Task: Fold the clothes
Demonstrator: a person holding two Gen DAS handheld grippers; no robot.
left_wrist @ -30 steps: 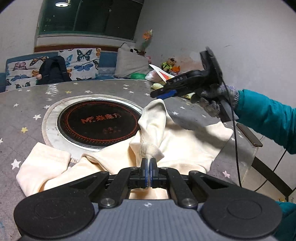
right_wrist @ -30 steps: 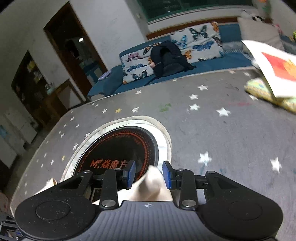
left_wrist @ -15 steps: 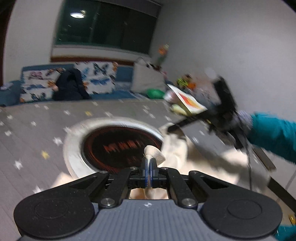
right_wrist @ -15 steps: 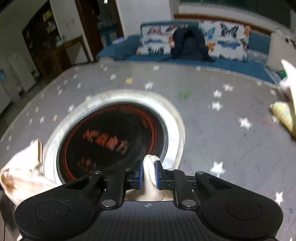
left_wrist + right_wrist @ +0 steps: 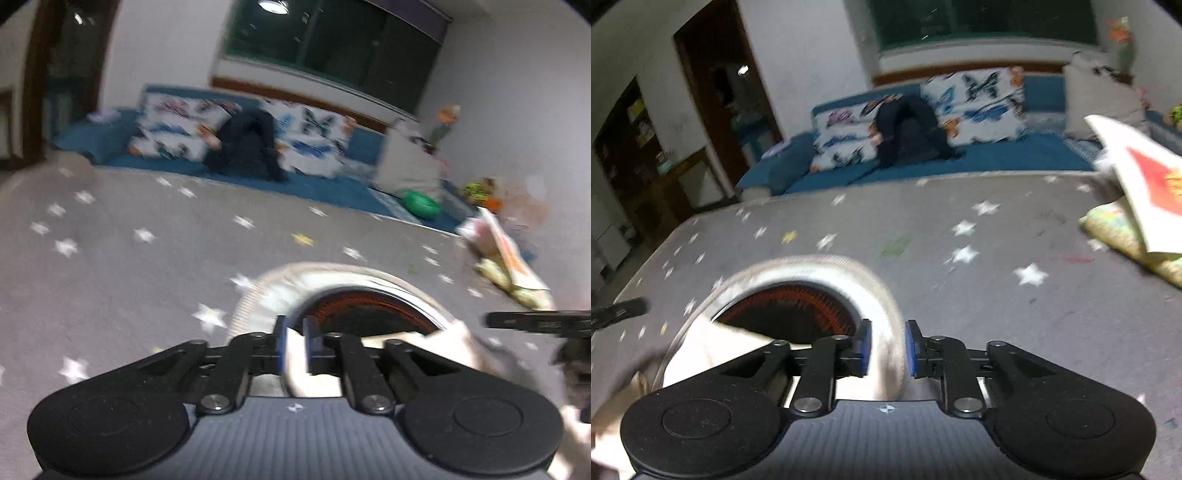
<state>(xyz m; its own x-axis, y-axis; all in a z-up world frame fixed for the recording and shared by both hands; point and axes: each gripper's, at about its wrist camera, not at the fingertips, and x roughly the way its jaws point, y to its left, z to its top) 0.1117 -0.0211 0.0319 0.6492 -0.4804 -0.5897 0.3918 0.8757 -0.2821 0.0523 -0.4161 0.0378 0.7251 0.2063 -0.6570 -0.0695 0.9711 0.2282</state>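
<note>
Both tongs have just let go, or nearly so. A second ago the left tongs [image 5: 294, 345] were pinched flat on a cream fold, and half a second ago the right tongs [image 5: 888, 349] were closing on another part of it. Now each pair stands with a clear gap between its blue pads, and the cream garment [image 5: 424, 341] only passes loosely through those gaps, without being squeezed as far as the blur allows a reading.

The garment lies on the star-patterned counter [image 5: 122, 280], at the near edge of the round black-and-red hob [image 5: 364, 312] set into it. In the left view it spreads to the right, under the other tool, which shows as a dark bar at the right edge. In the right view the cloth [image 5: 713, 349] lies to the left of the tongs, partly over the near rim of the hob [image 5: 790, 312].

Both views are smeared, so the hands are moving fast, and the exact lie of the cloth is hard to judge. I take it that one fold has just been carried across and dropped. If so, the next step is to pull back, check how the fold has settled, and take new holds for the next fold. A book and a patterned cushion [image 5: 1126, 229] sit far right, well apart from the work.
</note>
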